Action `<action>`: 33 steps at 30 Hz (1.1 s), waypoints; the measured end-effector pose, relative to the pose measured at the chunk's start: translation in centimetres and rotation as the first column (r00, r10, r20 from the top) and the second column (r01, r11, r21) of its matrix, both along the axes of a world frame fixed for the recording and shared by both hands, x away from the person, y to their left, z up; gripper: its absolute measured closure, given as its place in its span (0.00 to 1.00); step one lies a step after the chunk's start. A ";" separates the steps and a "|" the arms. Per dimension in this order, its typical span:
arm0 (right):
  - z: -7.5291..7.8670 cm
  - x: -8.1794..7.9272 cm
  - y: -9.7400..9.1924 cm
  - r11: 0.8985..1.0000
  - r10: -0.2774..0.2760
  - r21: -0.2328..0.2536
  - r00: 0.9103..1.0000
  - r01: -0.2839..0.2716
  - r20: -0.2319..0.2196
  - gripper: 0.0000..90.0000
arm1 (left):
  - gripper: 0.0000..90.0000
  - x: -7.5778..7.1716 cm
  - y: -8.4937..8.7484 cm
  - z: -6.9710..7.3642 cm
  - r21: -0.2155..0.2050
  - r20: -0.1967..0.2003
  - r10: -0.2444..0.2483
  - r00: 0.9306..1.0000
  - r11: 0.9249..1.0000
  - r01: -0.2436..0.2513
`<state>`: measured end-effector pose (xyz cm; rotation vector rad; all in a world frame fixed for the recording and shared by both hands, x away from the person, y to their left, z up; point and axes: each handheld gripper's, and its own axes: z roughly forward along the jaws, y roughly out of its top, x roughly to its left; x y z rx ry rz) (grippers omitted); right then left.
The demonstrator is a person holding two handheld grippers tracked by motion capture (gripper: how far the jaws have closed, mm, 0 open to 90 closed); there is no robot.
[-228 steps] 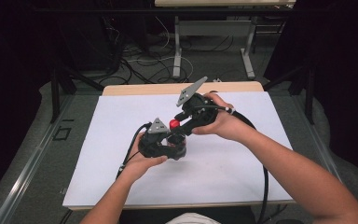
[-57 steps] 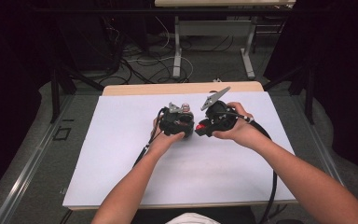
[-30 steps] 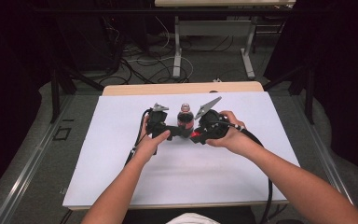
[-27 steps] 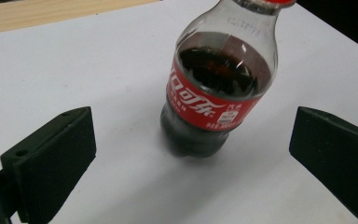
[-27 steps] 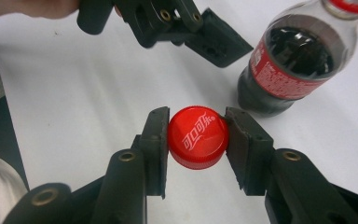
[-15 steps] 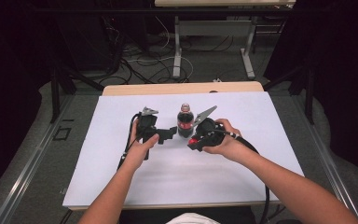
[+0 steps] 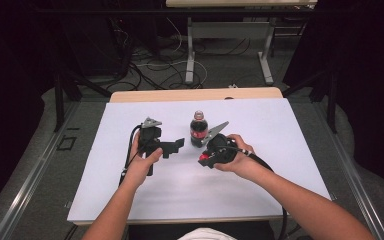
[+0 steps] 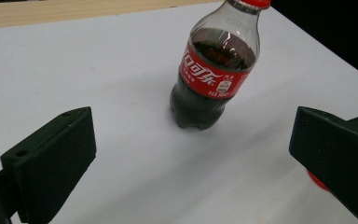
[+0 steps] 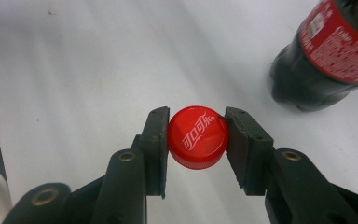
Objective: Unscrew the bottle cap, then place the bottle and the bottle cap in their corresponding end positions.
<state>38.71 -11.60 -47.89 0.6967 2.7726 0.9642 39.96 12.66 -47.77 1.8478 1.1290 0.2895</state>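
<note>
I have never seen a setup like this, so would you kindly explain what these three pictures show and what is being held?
A person sits at a table covered by a white sheet and holds a handheld claw tool in each hand; there is no robot arm. The high view looks down from above the person. The other two come from cameras riding on each claw, looking along its black jaws. A small cola bottle stands upright on the sheet between the tools, with its neck uncapped in the high view. The left claw is open, its jaws apart and empty, aimed at the bottle. The right claw is closed on a red bottle cap.
</note>
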 end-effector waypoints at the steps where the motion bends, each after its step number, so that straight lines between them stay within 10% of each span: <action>1: -0.3 0.0 0.0 1.000 -0.002 0.001 1.000 0.002 -0.007 0.68 | 0.01 0.0 0.2 0.1 0.005 0.005 -0.002 1.000 1.000 0.002; 33: -5.9 -1.2 1.0 1.000 0.011 -0.021 0.998 -0.012 -0.056 0.68 | 0.01 -0.3 1.0 0.7 -0.027 0.004 0.006 1.000 1.000 -0.006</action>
